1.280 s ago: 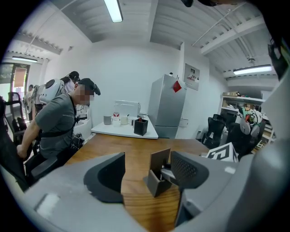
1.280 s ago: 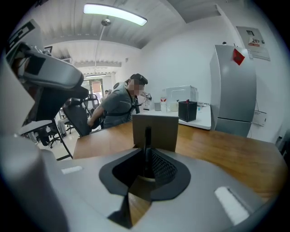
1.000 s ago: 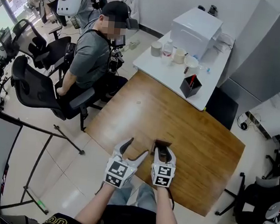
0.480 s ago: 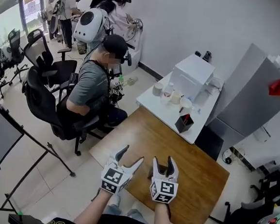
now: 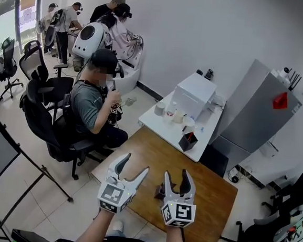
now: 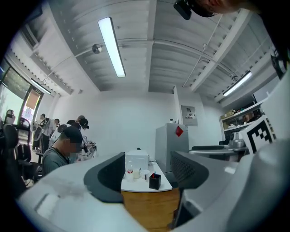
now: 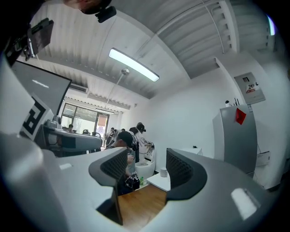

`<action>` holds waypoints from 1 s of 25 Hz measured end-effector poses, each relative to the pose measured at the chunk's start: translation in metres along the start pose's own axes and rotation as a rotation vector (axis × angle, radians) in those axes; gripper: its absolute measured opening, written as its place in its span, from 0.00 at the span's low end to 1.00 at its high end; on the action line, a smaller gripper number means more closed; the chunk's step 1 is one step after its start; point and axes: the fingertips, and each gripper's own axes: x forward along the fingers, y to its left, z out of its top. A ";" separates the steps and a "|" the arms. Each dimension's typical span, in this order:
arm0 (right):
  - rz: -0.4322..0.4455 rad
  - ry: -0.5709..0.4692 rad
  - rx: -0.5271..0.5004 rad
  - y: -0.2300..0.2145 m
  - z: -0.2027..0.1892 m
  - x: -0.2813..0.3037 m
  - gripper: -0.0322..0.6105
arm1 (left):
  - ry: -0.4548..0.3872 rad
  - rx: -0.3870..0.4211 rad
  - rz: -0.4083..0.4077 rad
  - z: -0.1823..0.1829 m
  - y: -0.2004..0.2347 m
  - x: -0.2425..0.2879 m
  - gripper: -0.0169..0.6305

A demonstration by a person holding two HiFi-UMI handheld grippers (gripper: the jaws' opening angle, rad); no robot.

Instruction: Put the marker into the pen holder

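A black pen holder stands on the white side table beyond the wooden table. A red-tipped marker sticks up out of it. The left gripper view also shows the pen holder, far ahead between the jaws. My left gripper is open and empty over the wooden table's near edge. My right gripper hangs beside it. Its jaws are opening and nothing is between them. A small dark thing lies by the right gripper, partly hidden.
A seated person in a grey shirt is at the left of the wooden table, with office chairs behind. A white box, cups and a bottle share the side table. A grey cabinet stands at the right. Other people stand at the back.
The head view has tilted up and shows more of the room. Both grippers have lifted from the table's near part. The right gripper's jaws have spread apart.
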 end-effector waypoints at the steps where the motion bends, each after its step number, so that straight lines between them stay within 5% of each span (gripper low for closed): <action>1: 0.005 -0.002 -0.005 0.001 0.003 -0.005 0.46 | -0.006 0.003 0.003 0.002 -0.003 -0.002 0.51; 7: -0.014 -0.039 0.006 -0.019 0.022 -0.055 0.46 | -0.032 0.035 0.019 0.016 -0.047 -0.016 0.51; 12: -0.007 -0.022 0.043 -0.050 0.018 -0.130 0.67 | -0.039 0.013 0.007 0.013 -0.123 -0.034 0.49; 18: 0.014 0.025 0.079 -0.067 -0.011 -0.201 0.68 | 0.056 0.044 0.009 -0.024 -0.204 -0.072 0.48; 25: 0.001 0.009 0.088 -0.056 0.005 -0.225 0.68 | 0.073 0.075 0.047 -0.010 -0.214 -0.103 0.48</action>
